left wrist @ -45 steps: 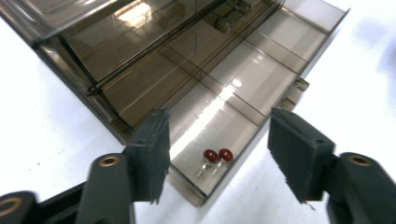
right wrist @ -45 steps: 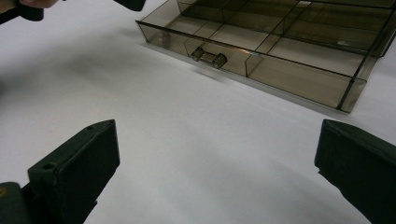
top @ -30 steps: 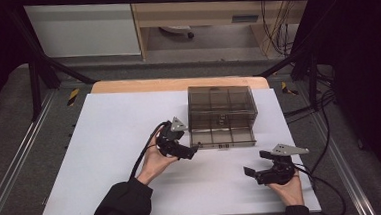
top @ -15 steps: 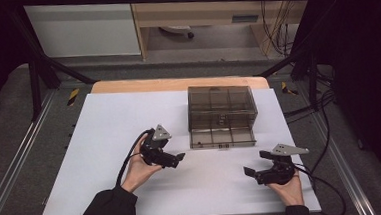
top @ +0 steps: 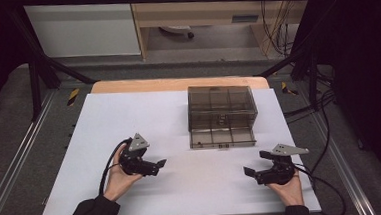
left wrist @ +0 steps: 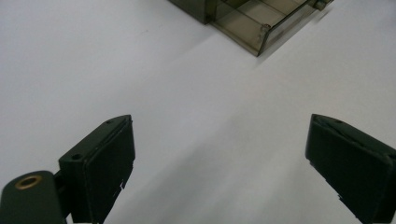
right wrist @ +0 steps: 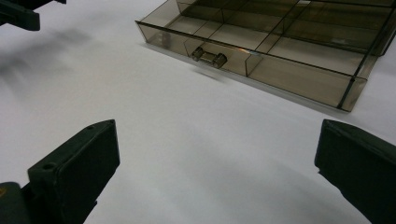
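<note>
In the high view a smoke-tinted organizer box [top: 222,107] sits on the white desk [top: 128,111] right of centre in the frame, its lowest drawer [top: 223,137] pulled out toward the bottom edge. The drawer's compartments look empty, and a small knob [right wrist: 209,58] sits at the middle of its front wall, plain in the right gripper view.

The left gripper [top: 154,167] lies at the lower left of the frame, below and left of the drawer and apart from it, with nothing between its jaws, which stand wide apart. In the left gripper view a corner of the drawer [left wrist: 261,29] shows at the top edge, with bare desk between it and the jaws. The right gripper [top: 256,167] sits at the lower right, below the drawer's right end, its jaws also spread wide and empty.

Judging by this layout, the drawer itself is the work in hand and neither gripper is engaged with it; this reads as a pause between steps. The next move would likely call for one gripper to travel up the frame to the drawer front and either close its jaws on the knob or press against the front wall, keeping the push straight so the drawer slides in without skewing the light box.
</note>
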`<state>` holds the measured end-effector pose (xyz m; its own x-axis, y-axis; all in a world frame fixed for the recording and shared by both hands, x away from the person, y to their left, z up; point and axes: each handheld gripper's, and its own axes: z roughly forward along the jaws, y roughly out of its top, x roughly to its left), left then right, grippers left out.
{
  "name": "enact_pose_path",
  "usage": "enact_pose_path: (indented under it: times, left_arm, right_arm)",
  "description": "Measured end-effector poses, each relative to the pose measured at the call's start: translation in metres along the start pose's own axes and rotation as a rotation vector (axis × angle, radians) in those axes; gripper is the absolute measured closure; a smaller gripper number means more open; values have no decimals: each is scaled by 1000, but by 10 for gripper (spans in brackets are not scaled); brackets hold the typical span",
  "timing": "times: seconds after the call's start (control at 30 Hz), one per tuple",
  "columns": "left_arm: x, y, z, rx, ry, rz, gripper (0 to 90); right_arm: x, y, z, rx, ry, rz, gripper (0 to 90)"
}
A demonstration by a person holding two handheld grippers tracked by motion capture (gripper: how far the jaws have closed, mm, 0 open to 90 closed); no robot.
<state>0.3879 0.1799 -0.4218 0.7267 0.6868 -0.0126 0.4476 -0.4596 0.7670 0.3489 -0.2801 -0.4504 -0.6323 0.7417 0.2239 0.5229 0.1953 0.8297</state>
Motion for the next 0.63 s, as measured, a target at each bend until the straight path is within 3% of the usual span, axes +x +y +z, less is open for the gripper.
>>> enact_pose_path:
  times: [0.23, 0.63]
  left_arm:
    - [10, -25, -18, -4, 21, -14, 80]
    - [38, -68, -44, -6, 53, -103, 78]
  right_arm:
    - [0, 0, 0, 2, -2, 0, 6]
    - [0, 0, 0, 4, -3, 4, 6]
